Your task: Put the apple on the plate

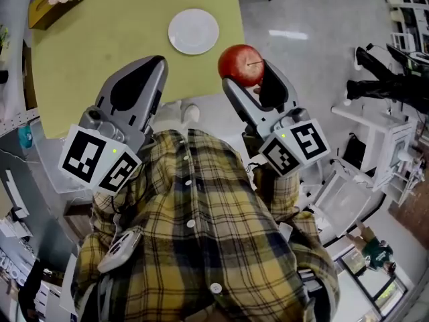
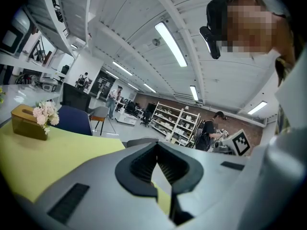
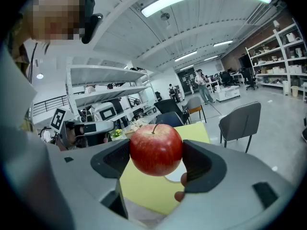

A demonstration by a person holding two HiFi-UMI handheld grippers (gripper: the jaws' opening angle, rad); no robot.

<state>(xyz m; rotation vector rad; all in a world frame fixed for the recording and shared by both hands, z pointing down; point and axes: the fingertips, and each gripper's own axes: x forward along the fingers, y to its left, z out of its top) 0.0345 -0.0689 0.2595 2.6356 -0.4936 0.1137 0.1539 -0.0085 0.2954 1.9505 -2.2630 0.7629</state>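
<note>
Jaws of the right gripper clamped the red apple apart from the white plate, while the left gripper was closed and empty.

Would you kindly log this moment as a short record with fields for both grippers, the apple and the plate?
right gripper: shut on the apple, held in the air
left gripper: shut, nothing between its jaws
apple: red, stem up, apart from the plate
plate: white, empty, on the green table
</note>
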